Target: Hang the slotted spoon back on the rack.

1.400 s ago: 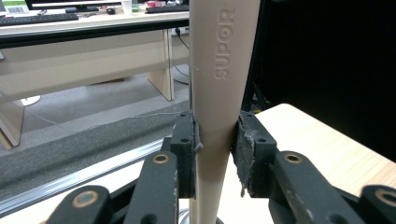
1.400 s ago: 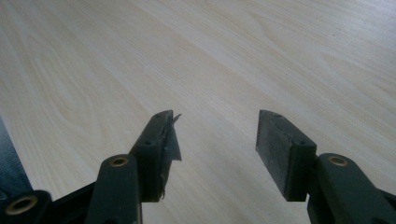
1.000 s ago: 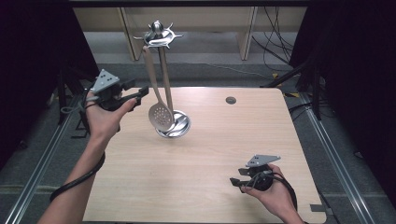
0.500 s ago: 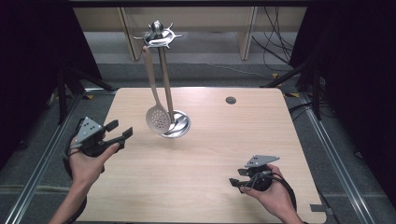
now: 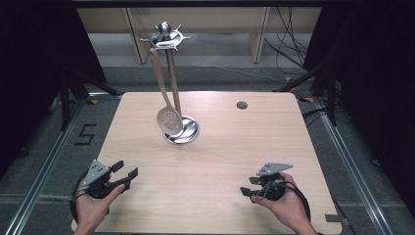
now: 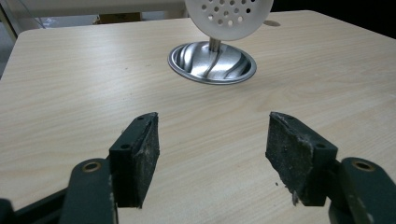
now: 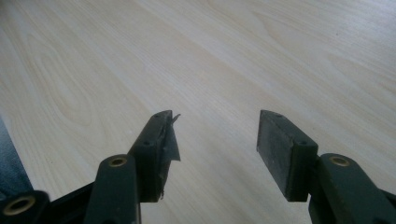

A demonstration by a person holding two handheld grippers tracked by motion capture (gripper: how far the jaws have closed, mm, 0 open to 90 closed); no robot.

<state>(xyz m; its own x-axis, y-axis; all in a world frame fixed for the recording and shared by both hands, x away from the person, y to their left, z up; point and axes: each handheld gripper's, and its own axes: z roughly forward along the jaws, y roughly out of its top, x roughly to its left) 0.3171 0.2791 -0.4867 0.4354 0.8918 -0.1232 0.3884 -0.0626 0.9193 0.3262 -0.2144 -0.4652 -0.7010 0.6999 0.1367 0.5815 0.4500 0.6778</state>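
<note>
Biggest thing first: the worktop (image 5: 215,147) is mostly bare pale wood, and your only real hazard on it is the utensil stand (image 5: 172,73), sitting toward the far side, a bit left of centre. It's a thin pole on a shiny round base (image 6: 212,62), so it looks top-heavy to me. If you swing in fast and clip the pole, I'd guess the whole thing tips or skates.

The slotted spoon (image 5: 167,117) hangs off a hook at the top, its perforated bowl dangling just above the base. It hangs freely, so a bump would probably set it swinging or knock it off the hook.

Your left claw (image 5: 122,172) sits at the near-left corner, jaws spread wide, nothing in them, aimed at the stand. Your right claw (image 5: 250,186) sits near-right, also spread and empty, low over bare wood.
</note>
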